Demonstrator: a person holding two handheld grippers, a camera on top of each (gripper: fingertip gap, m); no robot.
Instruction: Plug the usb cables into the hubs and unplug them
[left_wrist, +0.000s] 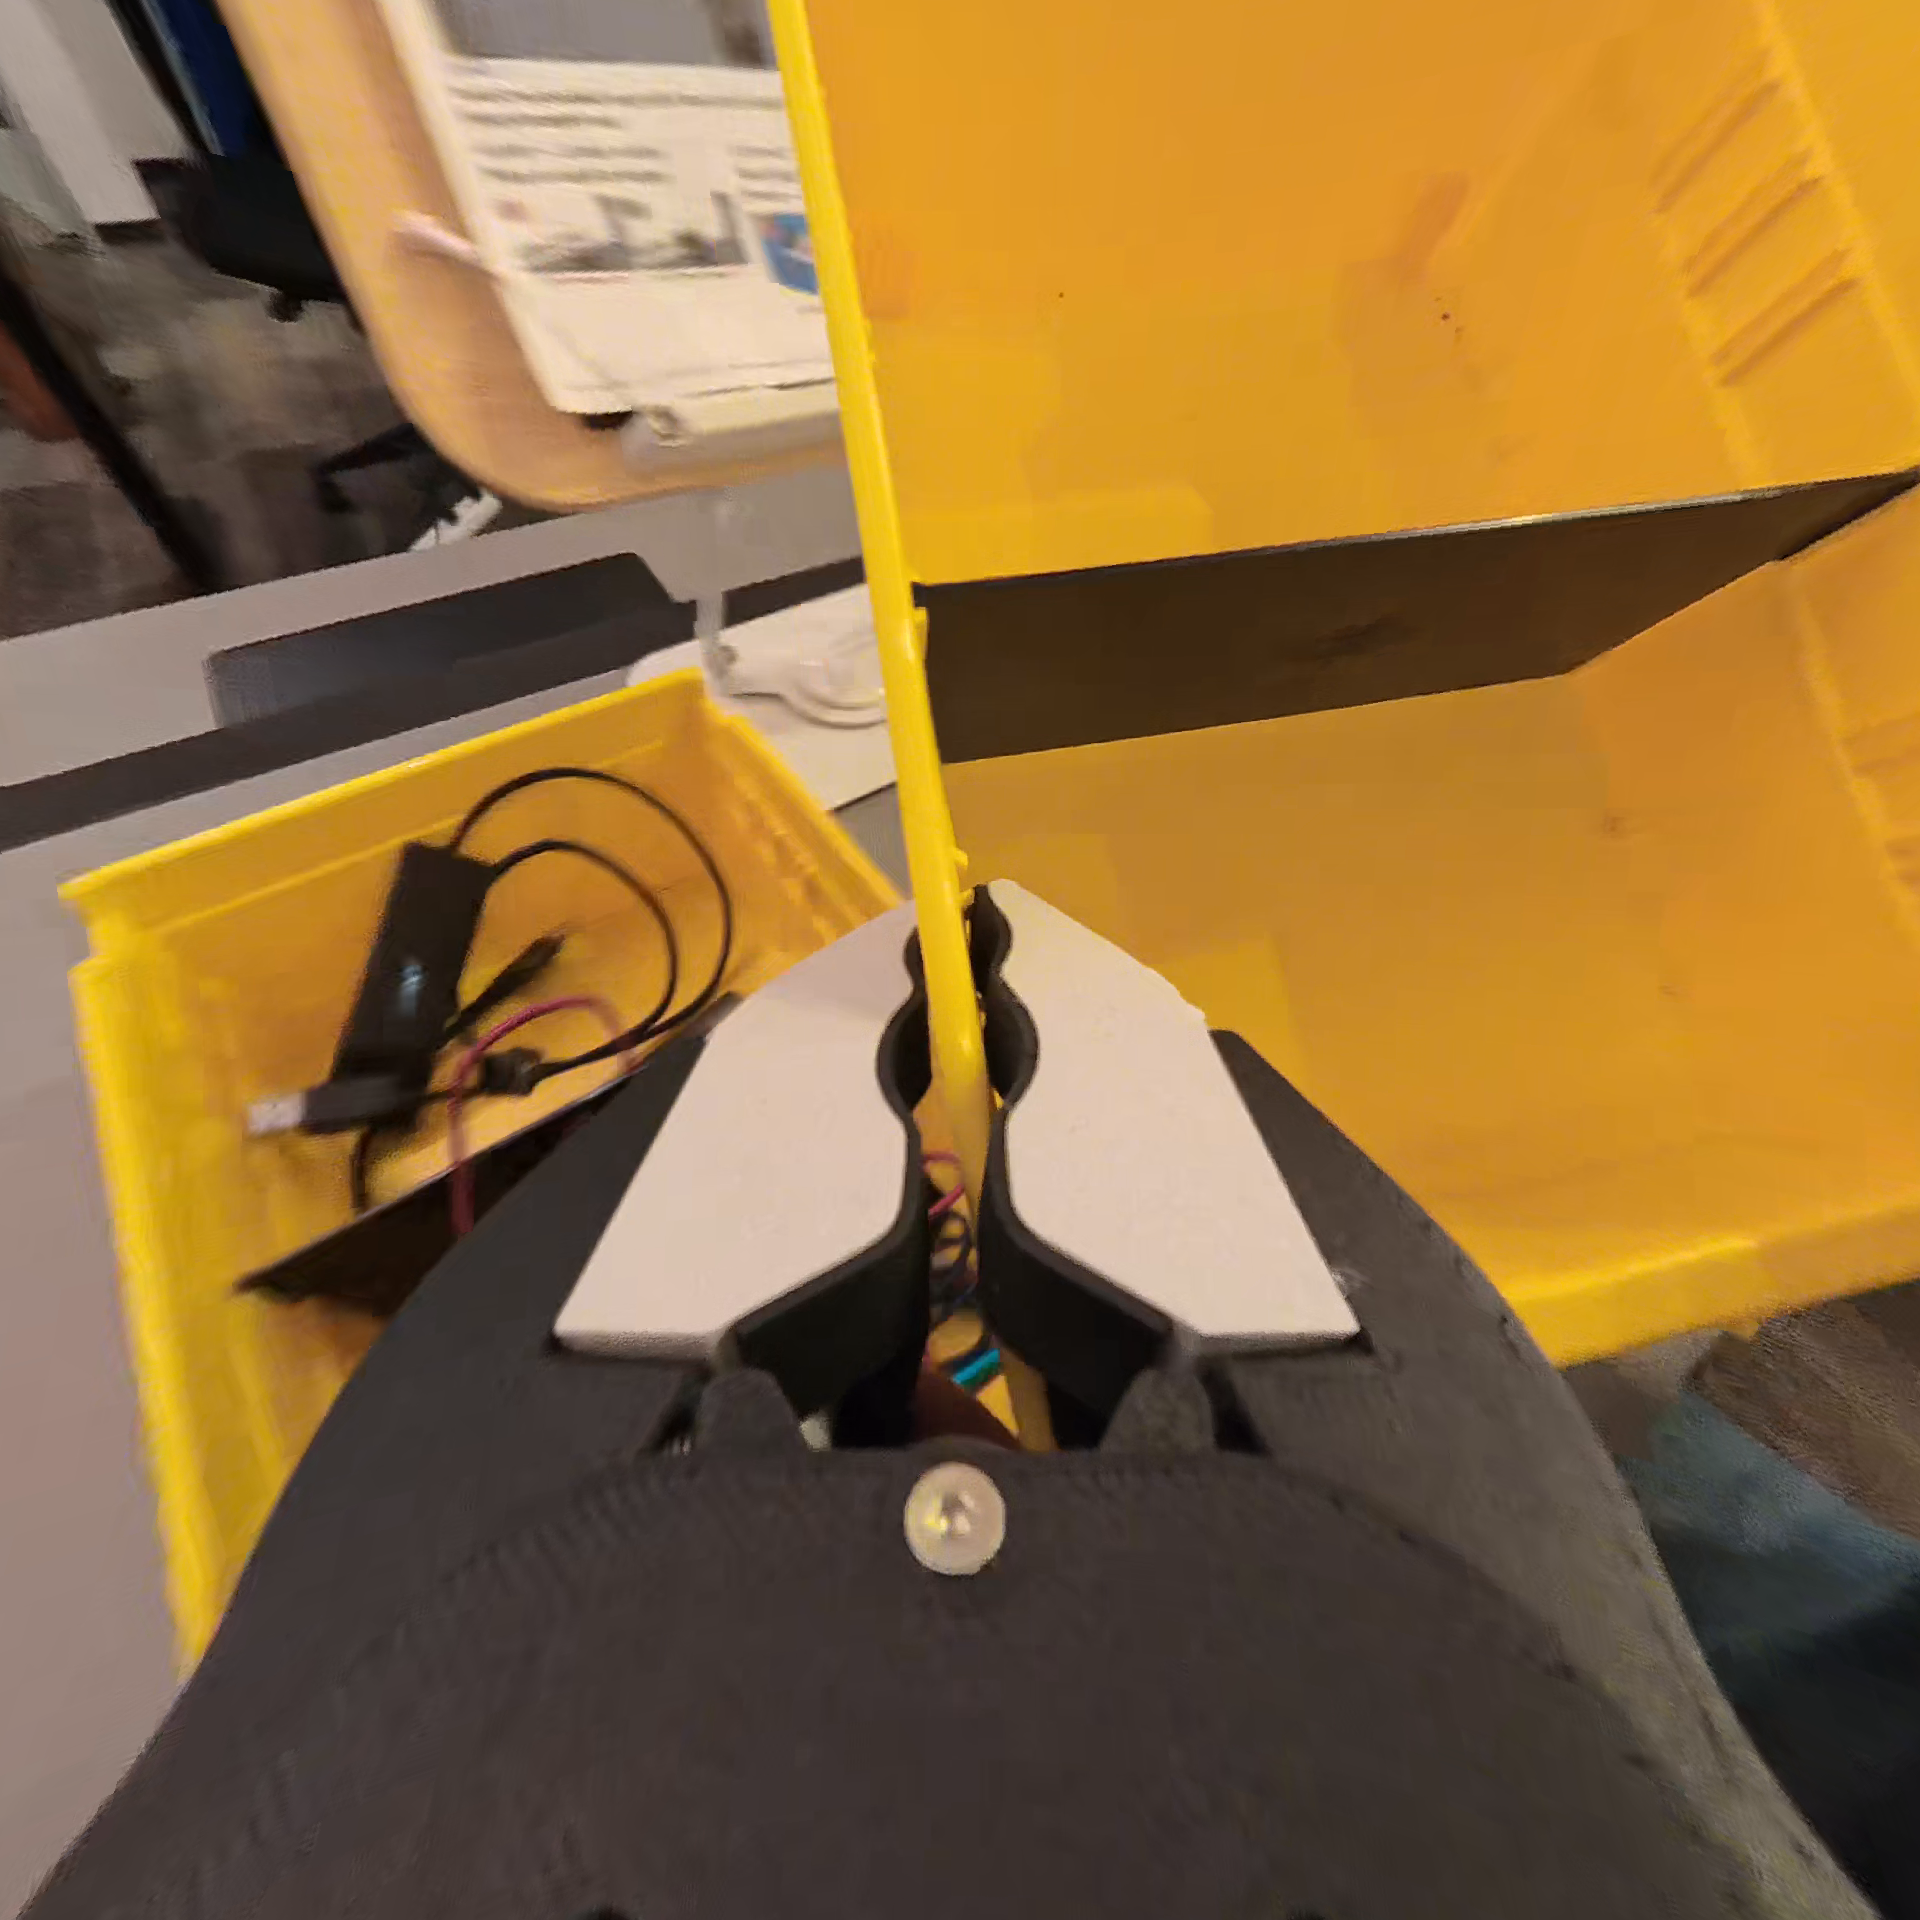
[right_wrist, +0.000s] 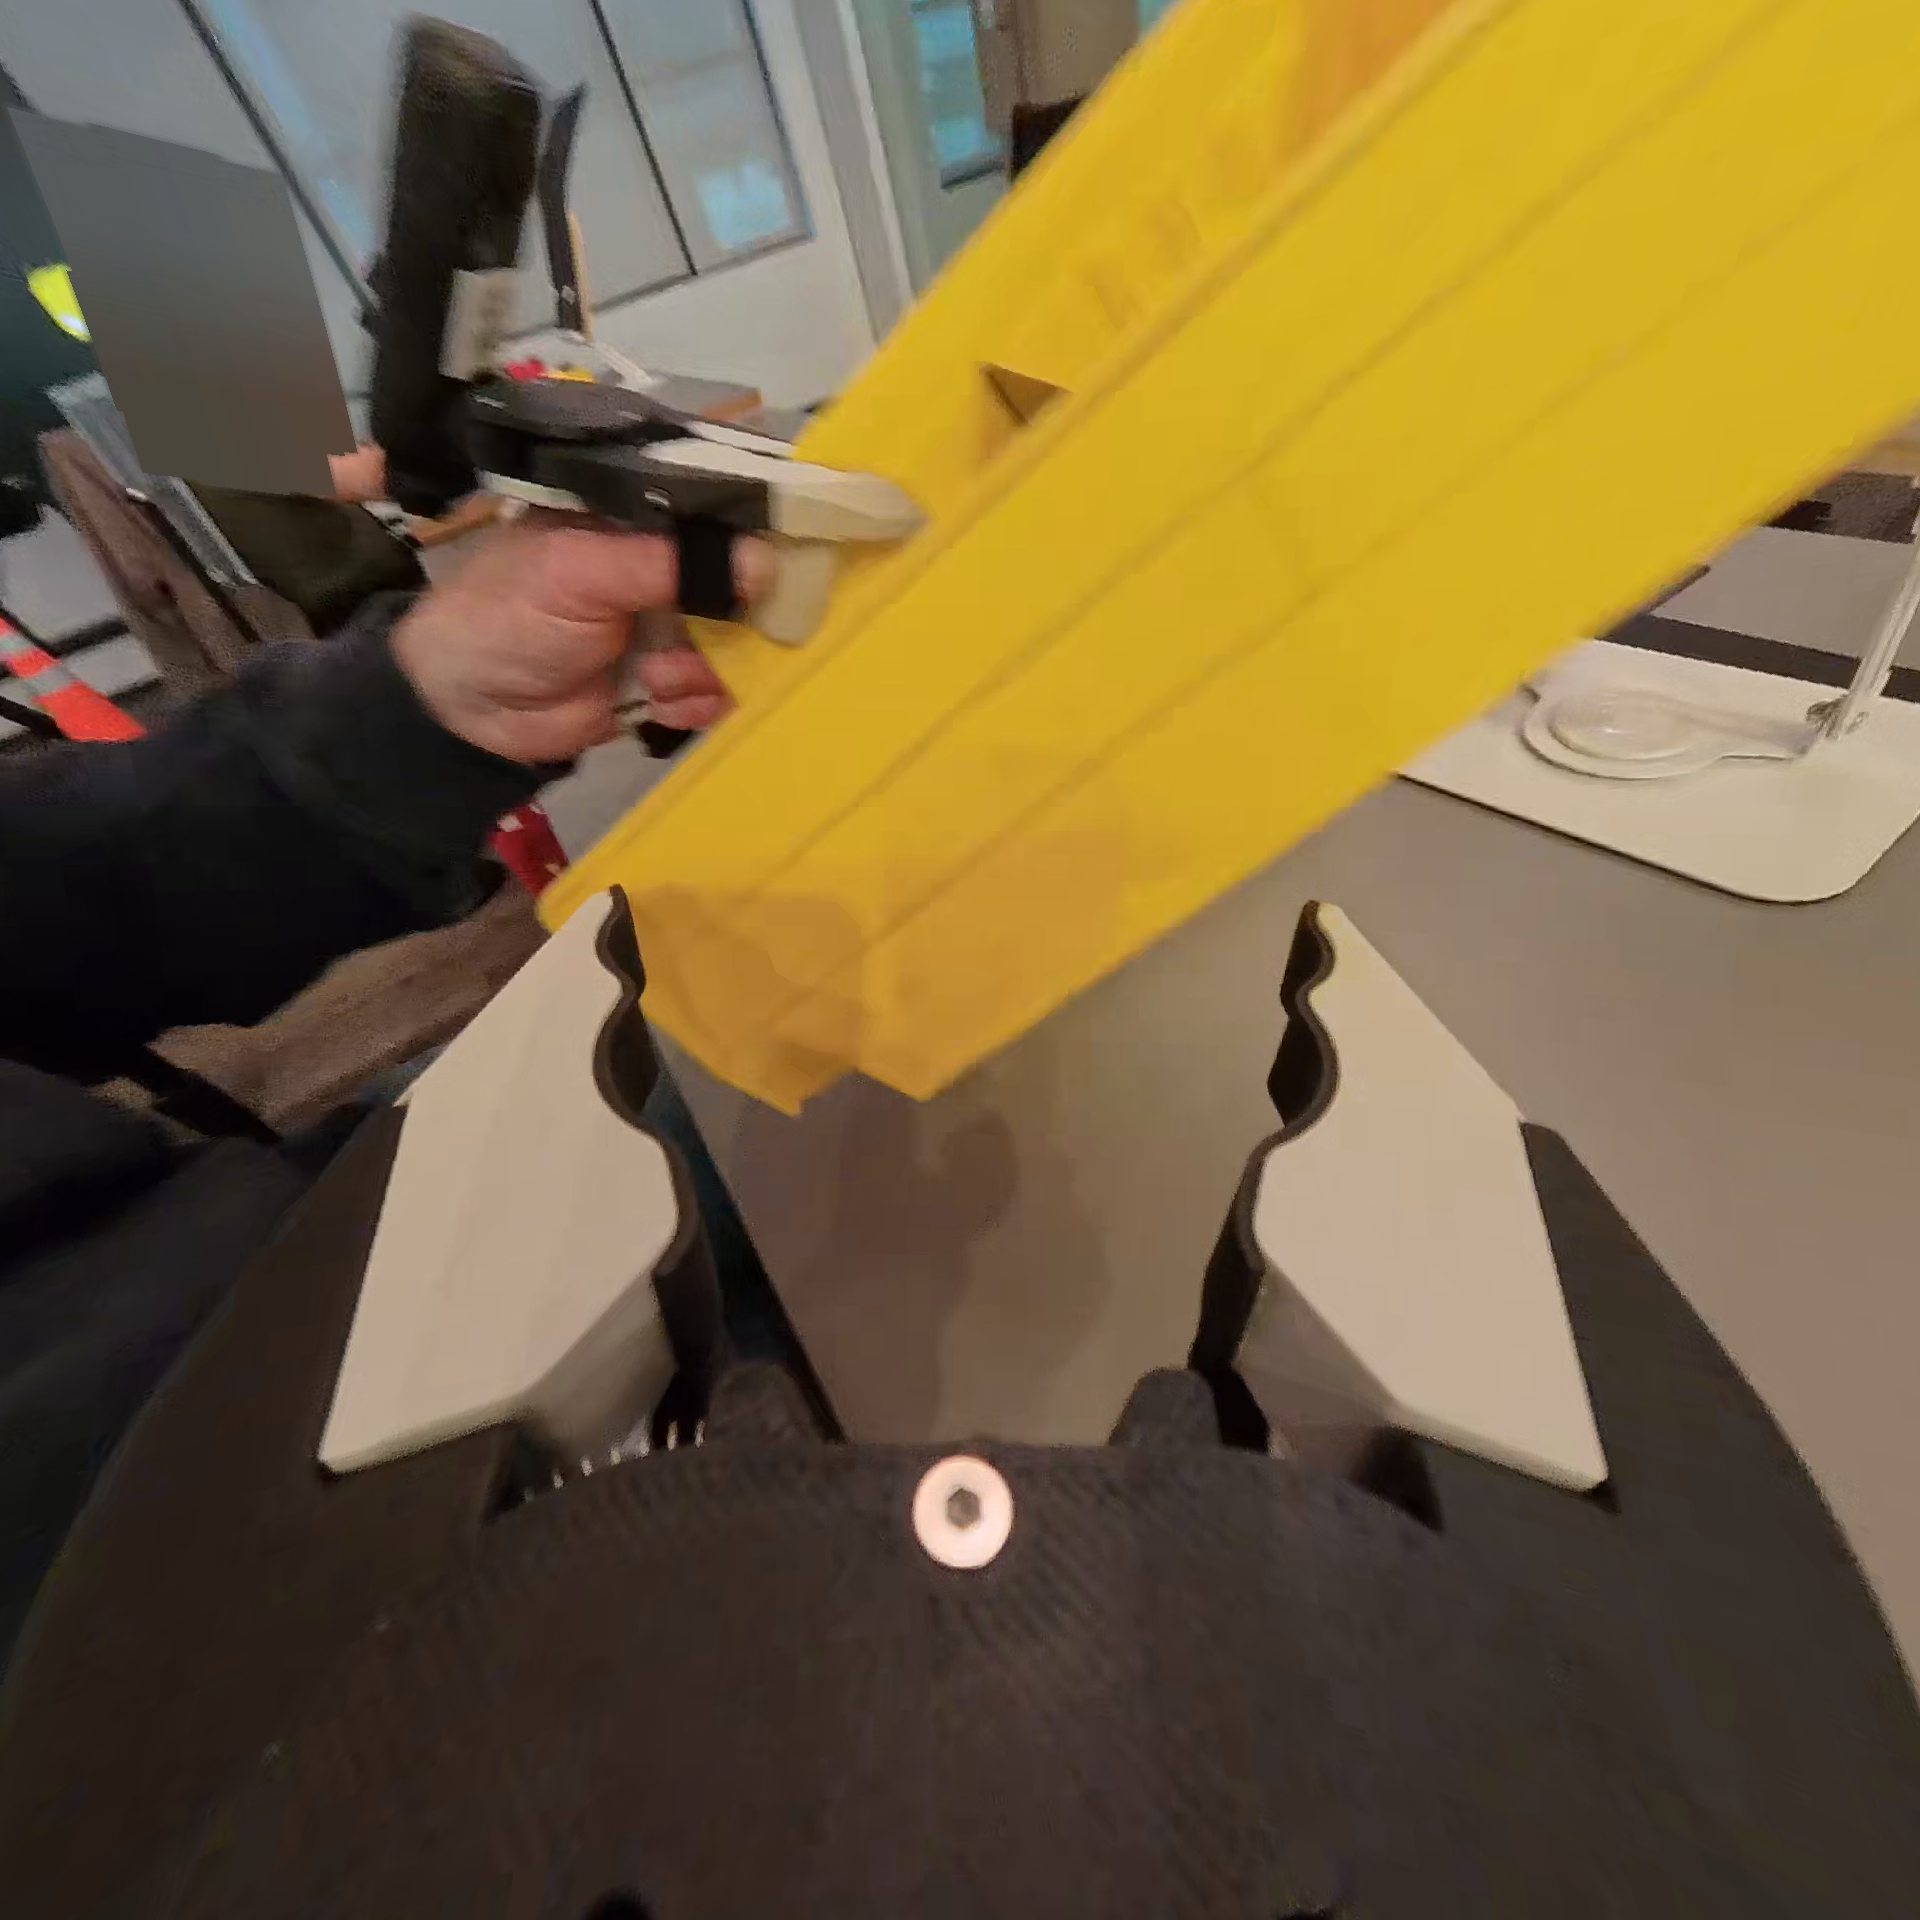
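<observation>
My left gripper (left_wrist: 951, 914) is shut on the thin side wall of a yellow bin (left_wrist: 1299, 312) and holds it up, tilted. A black divider (left_wrist: 1299, 644) crosses the inside of that bin. A second yellow bin (left_wrist: 156, 1039) stands on the table to the left. It holds a black USB hub (left_wrist: 410, 956), looped black cables (left_wrist: 665, 831), a red cable (left_wrist: 540, 1013) and a loose USB plug (left_wrist: 275, 1114). My right gripper (right_wrist: 964, 902) is open and empty, just under the lifted bin's lower corner (right_wrist: 1195, 571). The left gripper (right_wrist: 873, 509) shows there too, clamped on the bin's edge.
The grey table (right_wrist: 1455, 1039) lies below the right gripper. A white pad with a clear stand (right_wrist: 1714, 790) is at the far right. A person's hand and dark sleeve (right_wrist: 540, 634) hold the left gripper. A wooden chair with papers (left_wrist: 623, 260) stands beyond the table. Some 20 cm of space lies between my two pairs of fingers.
</observation>
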